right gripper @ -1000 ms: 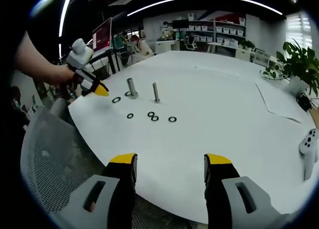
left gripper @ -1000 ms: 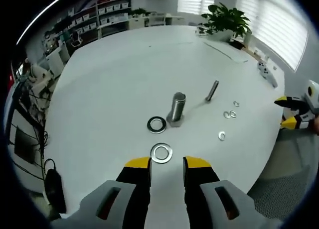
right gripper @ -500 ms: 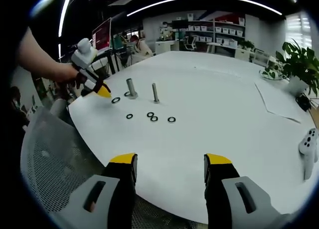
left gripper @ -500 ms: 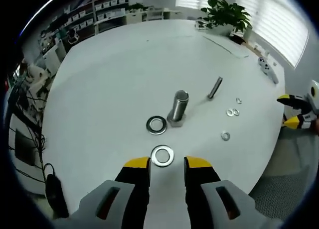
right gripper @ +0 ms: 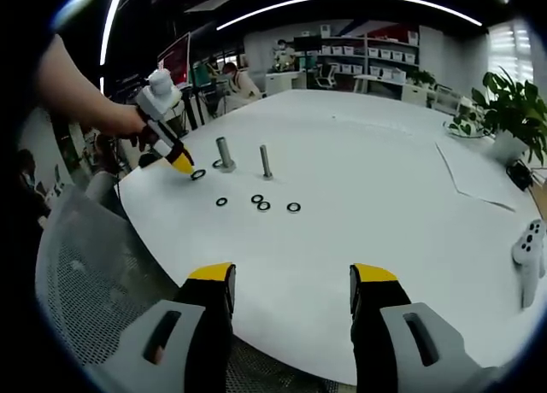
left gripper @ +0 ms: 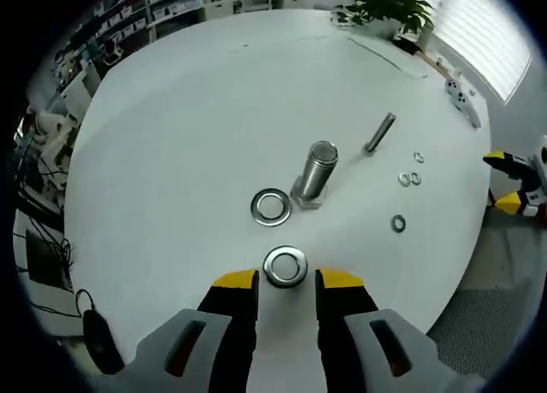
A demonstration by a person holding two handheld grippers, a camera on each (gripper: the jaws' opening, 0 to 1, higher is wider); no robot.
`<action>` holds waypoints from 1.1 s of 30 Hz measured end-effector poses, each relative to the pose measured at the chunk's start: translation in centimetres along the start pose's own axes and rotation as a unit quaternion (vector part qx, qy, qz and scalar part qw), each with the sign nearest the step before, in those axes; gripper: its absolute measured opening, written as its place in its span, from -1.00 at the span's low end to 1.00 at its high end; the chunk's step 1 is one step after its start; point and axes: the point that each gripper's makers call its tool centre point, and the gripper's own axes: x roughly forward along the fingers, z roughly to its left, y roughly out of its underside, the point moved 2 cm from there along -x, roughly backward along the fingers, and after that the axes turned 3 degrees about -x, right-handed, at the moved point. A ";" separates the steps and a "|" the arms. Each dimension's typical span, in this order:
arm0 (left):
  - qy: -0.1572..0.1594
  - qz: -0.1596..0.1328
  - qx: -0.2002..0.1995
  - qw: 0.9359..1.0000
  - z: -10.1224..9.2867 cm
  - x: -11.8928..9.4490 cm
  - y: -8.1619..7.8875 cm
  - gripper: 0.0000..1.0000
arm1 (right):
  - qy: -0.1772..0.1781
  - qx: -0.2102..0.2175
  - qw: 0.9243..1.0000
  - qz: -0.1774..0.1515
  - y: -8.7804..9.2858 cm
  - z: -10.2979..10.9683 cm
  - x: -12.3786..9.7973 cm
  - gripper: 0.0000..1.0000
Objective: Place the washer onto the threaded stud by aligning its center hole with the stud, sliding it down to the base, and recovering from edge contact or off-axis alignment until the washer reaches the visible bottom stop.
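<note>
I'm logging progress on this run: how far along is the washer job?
Early. Nothing is on the upright threaded steel stud yet; its shaft is bare. The left tongs are open, closing in on a large flat steel washer lying on the white table between their yellow tips. A second large washer lies by the stud's base. Gripping, lifting, aligning and sliding down all remain. The right tongs hang open, away.

left gripper view: looking steeply down, close over the table (left gripper: 171, 111) edge, threaded stud (left gripper: 314, 173) near centre
right gripper view: looking level from further off, facing across table
shared: stud, washers (right gripper: 261, 202), table
</note>
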 end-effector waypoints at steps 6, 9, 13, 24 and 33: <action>-0.002 0.014 0.029 0.999 -0.1 0.3 -0.2 -0.50 | -0.001 -0.002 1.000 0.001 0.1 0.0 0.1 0.13; 0.002 0.024 0.043 0.999 -0.4 0.5 0.0 -0.50 | -0.001 -0.002 1.000 0.002 0.1 0.0 0.1 0.13; 0.004 0.035 0.053 0.998 -0.5 0.9 0.1 -0.49 | 0.000 -0.001 1.000 0.001 0.1 0.0 0.1 0.13; -0.007 0.064 0.103 0.993 -0.3 1.2 0.1 -0.47 | 0.001 -0.001 1.000 0.001 0.1 0.0 0.1 0.13; -0.006 0.080 0.117 0.990 -0.6 1.5 0.4 -0.49 | -0.001 -0.002 1.000 0.000 0.1 0.1 0.0 0.12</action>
